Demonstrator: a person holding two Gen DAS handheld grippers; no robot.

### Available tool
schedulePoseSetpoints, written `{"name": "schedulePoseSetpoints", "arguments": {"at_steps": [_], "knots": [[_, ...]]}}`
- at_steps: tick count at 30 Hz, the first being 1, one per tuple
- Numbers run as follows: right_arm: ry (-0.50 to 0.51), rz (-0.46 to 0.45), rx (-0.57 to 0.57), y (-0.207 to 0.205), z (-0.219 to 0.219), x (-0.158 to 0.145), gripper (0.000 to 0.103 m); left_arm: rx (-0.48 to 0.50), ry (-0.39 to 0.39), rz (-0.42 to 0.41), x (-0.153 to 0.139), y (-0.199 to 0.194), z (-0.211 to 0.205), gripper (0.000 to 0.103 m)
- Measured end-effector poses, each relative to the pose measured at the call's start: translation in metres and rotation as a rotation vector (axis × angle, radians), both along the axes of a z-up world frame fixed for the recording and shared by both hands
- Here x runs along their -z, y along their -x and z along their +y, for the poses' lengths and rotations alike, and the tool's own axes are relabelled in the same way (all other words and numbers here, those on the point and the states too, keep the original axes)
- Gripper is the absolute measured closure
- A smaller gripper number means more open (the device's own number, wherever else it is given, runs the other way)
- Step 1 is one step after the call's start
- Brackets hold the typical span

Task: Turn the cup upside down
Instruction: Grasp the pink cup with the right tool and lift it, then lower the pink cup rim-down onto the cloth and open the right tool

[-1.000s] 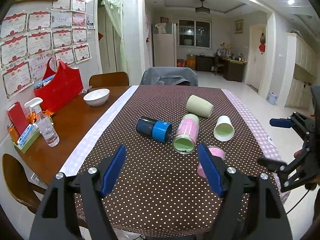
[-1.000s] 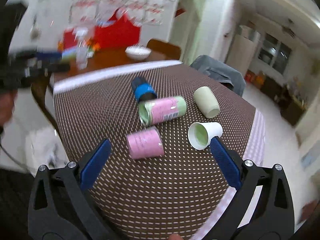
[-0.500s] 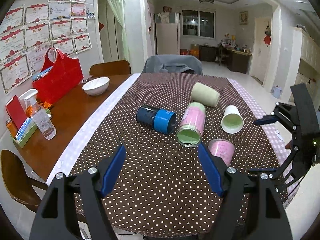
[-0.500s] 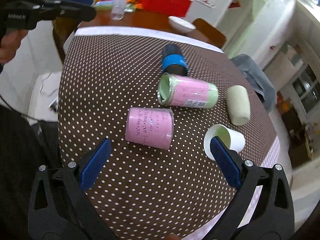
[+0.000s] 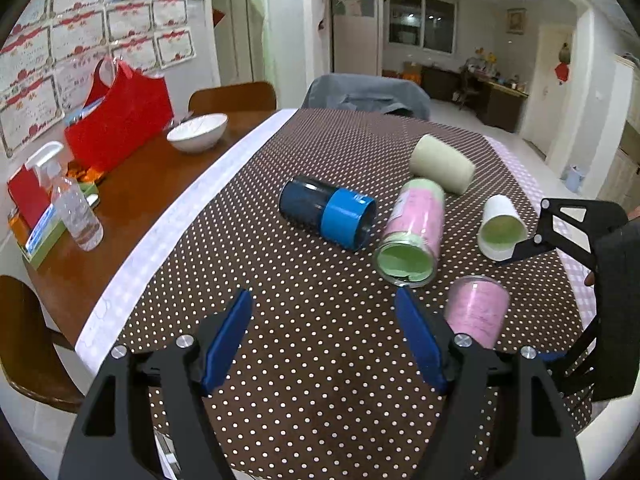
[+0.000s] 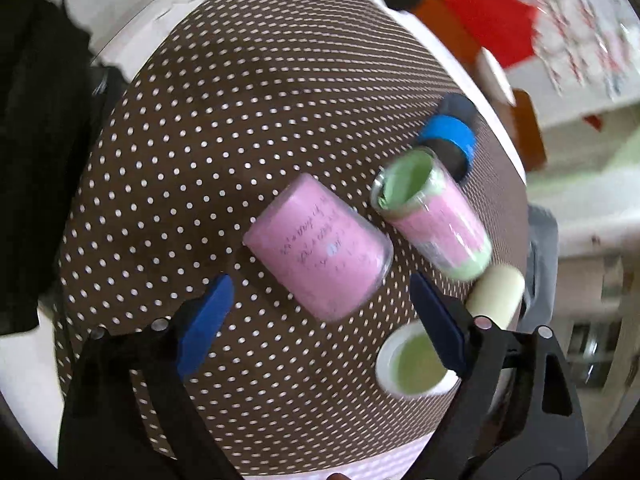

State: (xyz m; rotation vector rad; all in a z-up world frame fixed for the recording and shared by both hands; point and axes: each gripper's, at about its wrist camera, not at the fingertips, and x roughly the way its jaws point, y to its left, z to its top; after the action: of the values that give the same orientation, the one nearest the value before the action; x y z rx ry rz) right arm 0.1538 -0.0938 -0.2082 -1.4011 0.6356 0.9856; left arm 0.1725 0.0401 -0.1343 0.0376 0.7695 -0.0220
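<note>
The right tongs (image 6: 320, 312) have swung in over the counter (image 6: 200, 160) and now hang wide open above the pink cup (image 6: 320, 248), closer than before. The left tongs (image 5: 324, 340) have eased slightly nearer the cups.

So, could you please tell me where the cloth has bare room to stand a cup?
Free: the near-left dotted cloth, between the white border, the blue cup and the left gripper. The far end beyond the cream cup is bare too. Crowded: the right side, where the pink cup, green-lined cup and white cup cluster.
</note>
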Motion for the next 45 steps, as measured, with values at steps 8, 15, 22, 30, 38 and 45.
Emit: {"name": "schedulePoseSetpoints", "arguments": {"at_steps": [8, 15, 22, 30, 38, 45], "knots": [[0.129, 0.061, -0.163, -0.011, 0.024, 0.007, 0.026, -0.041, 0.01, 0.053, 0.016, -0.016, 0.006, 0.03], [0.273, 0.094, -0.204, -0.015, 0.041, 0.035, 0.039, -0.061, 0.022, 0.079, 0.025, -0.022, 0.013, 0.03], [0.116, 0.25, 0.017, -0.048, 0.033, 0.012, 0.04, -0.038, 0.043, 0.087, 0.029, -0.022, 0.016, 0.03], [-0.083, 0.37, 0.269, -0.077, 0.0, -0.013, 0.04, 0.032, 0.053, 0.061, 0.024, -0.014, 0.006, 0.03], [-0.355, 0.444, 0.498, -0.088, -0.033, -0.042, 0.04, 0.069, 0.071, 0.029, 0.016, -0.001, 0.007, 0.03], [-0.804, 0.499, 0.833, -0.108, -0.07, -0.058, 0.04, 0.099, 0.085, 0.0, 0.01, 0.008, 0.013, 0.03]]}}
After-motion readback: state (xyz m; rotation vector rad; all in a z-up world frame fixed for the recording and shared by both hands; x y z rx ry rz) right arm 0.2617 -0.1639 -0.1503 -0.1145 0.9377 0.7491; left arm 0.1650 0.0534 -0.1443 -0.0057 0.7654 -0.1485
